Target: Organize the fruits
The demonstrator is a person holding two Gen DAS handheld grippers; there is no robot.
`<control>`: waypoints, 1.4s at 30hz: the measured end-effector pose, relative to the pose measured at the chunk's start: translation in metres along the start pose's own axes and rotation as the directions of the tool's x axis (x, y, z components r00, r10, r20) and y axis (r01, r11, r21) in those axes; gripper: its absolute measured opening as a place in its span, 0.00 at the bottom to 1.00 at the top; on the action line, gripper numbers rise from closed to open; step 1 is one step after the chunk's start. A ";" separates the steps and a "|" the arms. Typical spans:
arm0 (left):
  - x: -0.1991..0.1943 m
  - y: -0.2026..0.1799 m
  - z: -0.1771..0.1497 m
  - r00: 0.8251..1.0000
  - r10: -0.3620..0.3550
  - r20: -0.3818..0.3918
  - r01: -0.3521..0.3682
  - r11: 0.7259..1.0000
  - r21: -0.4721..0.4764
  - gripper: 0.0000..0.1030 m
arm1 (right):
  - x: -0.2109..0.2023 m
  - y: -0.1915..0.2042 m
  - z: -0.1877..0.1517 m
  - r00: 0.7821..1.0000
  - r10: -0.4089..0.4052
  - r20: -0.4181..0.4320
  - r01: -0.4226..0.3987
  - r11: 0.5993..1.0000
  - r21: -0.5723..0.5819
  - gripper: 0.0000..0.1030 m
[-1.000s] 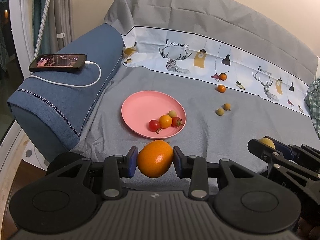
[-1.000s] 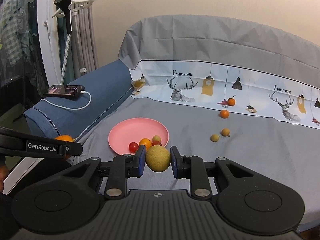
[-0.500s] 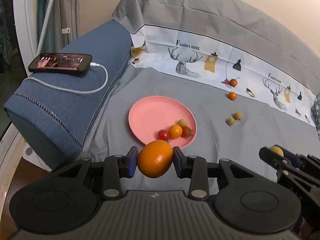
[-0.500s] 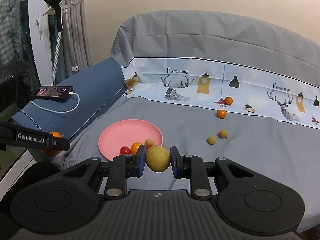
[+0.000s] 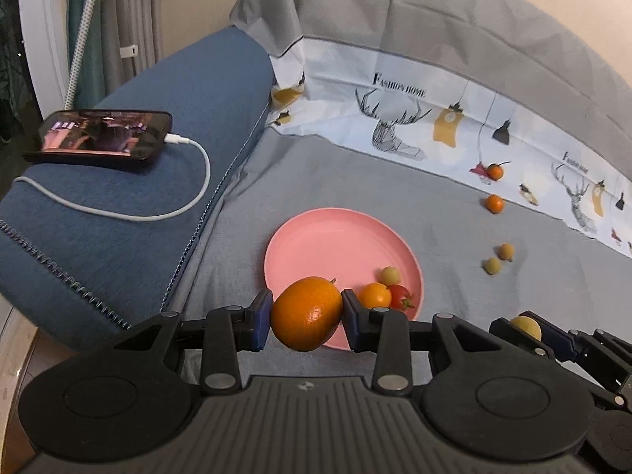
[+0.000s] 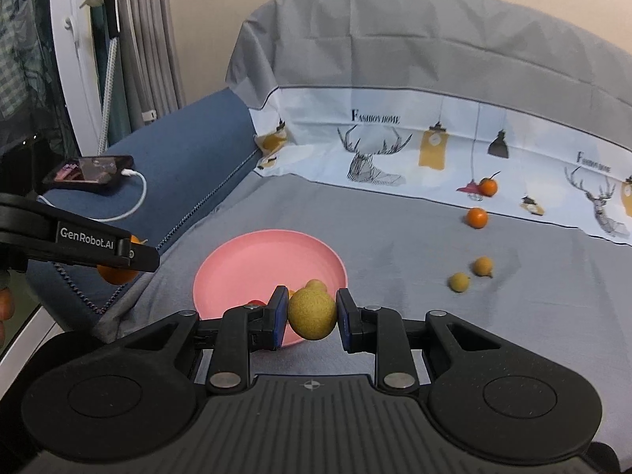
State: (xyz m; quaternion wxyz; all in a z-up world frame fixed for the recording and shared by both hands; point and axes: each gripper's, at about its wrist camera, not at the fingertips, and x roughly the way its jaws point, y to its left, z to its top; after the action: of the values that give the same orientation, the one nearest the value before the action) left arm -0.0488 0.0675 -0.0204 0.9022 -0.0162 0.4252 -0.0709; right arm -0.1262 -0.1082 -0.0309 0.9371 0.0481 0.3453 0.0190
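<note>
The plate (image 5: 316, 245) was pink, and the fruit (image 5: 306, 318) up front a bright orange between blue pads (image 5: 262, 314). The cover (image 5: 355, 181) was plain grey, its white band (image 5: 434, 118) printed with sketched deer and hanging lamps, the armrest (image 5: 138, 166) denim blue

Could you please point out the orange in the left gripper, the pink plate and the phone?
orange (image 5: 306, 318), left wrist view, centre of peel.
pink plate (image 5: 328, 245), left wrist view, bare middle.
phone (image 5: 100, 136), left wrist view, screen.
</note>
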 end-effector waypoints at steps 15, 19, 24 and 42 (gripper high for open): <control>0.102 -0.010 0.028 0.994 0.007 -0.107 -0.004 1.000 0.031 0.40 | 0.115 -0.001 0.018 0.994 0.033 -0.104 -0.032 0.999 0.013 0.26; 0.121 -0.011 0.033 0.993 0.017 -0.119 -0.011 0.999 0.045 0.40 | 0.133 -0.001 0.021 0.992 0.042 -0.115 -0.040 0.999 0.020 0.26; 0.131 -0.007 0.042 0.994 -0.002 -0.107 0.007 0.999 0.053 0.66 | 0.147 -0.004 0.025 0.991 0.074 -0.114 -0.070 0.997 0.040 0.27; 0.024 0.011 -0.017 0.996 0.070 -0.054 -0.069 0.998 0.009 1.00 | 0.034 0.006 -0.013 0.989 -0.001 -0.146 0.002 1.000 0.008 0.88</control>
State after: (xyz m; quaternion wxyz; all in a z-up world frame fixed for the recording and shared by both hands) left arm -0.0452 0.0755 -0.0507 0.8923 0.0035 0.4496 -0.0414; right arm -0.1090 -0.0987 -0.0616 0.9091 0.0499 0.4131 0.0203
